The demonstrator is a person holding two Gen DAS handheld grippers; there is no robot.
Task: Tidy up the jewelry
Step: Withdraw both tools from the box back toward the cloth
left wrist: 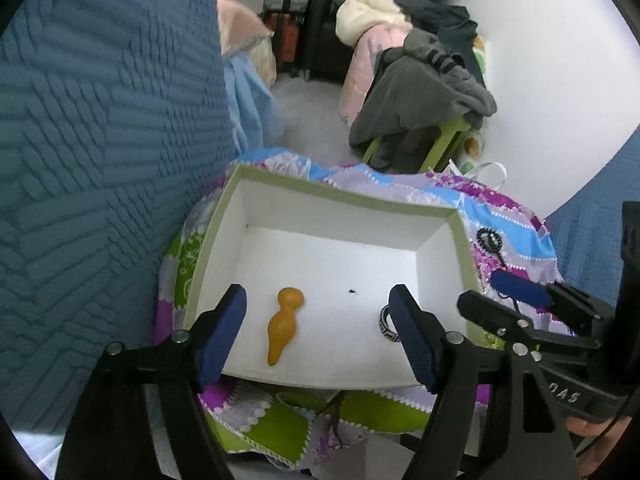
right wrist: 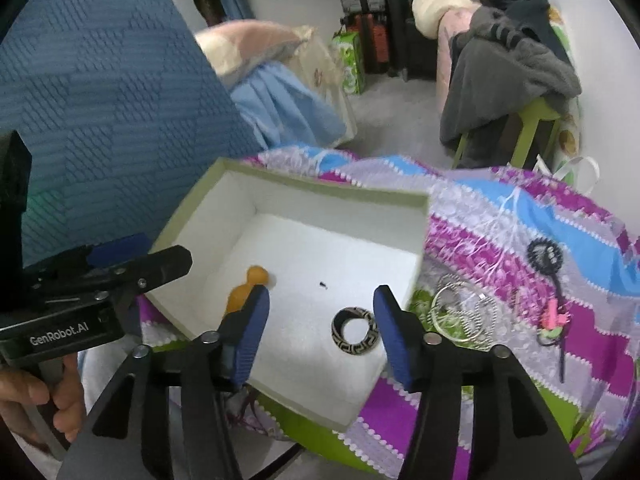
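An open white box with a green rim [left wrist: 336, 190] [right wrist: 320, 184] sits on a patchwork cloth. On its floor lie an orange gourd-shaped pendant [left wrist: 284, 324] [right wrist: 240, 294] and a black-and-cream patterned ring [right wrist: 355, 331] [left wrist: 386, 322]. My left gripper [left wrist: 316, 300] hovers open over the box's near side. The pendant lies loose between its blue pads, and the ring is half hidden behind the right pad. My right gripper [right wrist: 320, 300] is open too; the ring lies on the floor near its right pad, untouched. Neither gripper holds anything.
On the cloth [right wrist: 500, 208] right of the box lie silver hoops [right wrist: 464, 316], a black round pendant on a cord [right wrist: 544, 256] [left wrist: 490, 238] and a small pink piece [right wrist: 554, 316]. A blue quilted surface [left wrist: 100, 140] rises at left. A clothes-draped green stool [left wrist: 424, 92] stands behind.
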